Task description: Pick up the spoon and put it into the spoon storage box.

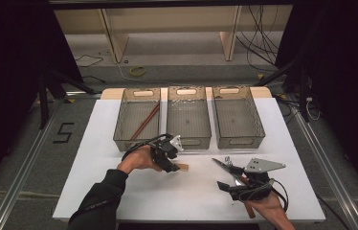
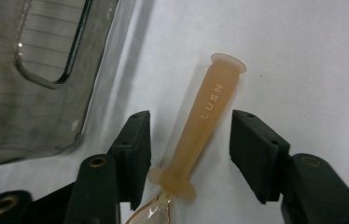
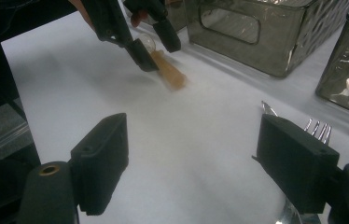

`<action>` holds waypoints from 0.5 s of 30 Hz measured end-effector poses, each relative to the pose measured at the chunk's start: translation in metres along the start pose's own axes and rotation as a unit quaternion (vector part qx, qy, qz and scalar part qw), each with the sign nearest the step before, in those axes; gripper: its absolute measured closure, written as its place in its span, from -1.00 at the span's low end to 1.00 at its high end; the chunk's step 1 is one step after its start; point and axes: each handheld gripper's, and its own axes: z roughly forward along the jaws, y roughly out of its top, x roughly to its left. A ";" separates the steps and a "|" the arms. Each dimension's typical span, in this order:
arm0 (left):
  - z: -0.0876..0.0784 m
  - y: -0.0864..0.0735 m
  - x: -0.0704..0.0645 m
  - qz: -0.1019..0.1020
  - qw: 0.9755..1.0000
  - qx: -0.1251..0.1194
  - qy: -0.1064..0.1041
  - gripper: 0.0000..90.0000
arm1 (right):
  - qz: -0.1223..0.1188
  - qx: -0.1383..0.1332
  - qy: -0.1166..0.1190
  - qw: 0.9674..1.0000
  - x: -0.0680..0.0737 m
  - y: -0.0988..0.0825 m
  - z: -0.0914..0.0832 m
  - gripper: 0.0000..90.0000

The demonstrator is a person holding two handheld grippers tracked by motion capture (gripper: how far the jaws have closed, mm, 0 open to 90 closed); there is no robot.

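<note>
Your table (image 1: 119,191) is covered in white, with three smoky see-through bins in a row along its far side and a dark floor with loose cables beyond. The piece you are working on is the orange-handled spoon (image 2: 205,116): it lies flat on the white surface just in front of the left bin (image 1: 138,120), its stubby peach handle pointing away from your left hand and its clear bowl tucked down near the base of the jaws. Your left gripper (image 2: 190,140) is lowered over it with one jaw on either side of the handle. The left jaw sits right against the collar near the bowl, while the right jaw stands off with white table showing between it and the handle, so the spoon is bracketed, not pinched. From the right gripper view you see the same thing farther off, the handle poking out from between the two black jaws.

The left bin holds a pair of brown chopsticks (image 1: 144,122) lying slantwise. The middle bin (image 1: 188,117) and right bin (image 1: 238,117) stand beside it.

Your right gripper (image 3: 191,163) hovers near the table's near right edge, jaws spread wide with nothing between them. A fork (image 3: 318,128) lies just beyond its right jaw.
</note>
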 end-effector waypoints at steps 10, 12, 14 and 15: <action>0.006 -0.001 0.002 0.000 1.000 0.010 -0.010 0.36 | -0.001 0.003 -0.001 1.000 0.001 0.000 0.000 -0.42; 0.005 -0.001 0.002 0.003 1.000 0.011 -0.011 0.42 | 0.000 0.002 -0.001 1.000 0.001 0.000 0.000 -0.42; 0.005 -0.001 0.001 0.004 1.000 0.010 -0.012 0.47 | -0.001 0.002 -0.001 1.000 0.001 0.000 0.000 -0.42; 0.005 -0.001 0.001 0.004 1.000 0.010 -0.012 0.50 | -0.001 0.001 -0.001 1.000 0.001 0.000 0.000 -0.42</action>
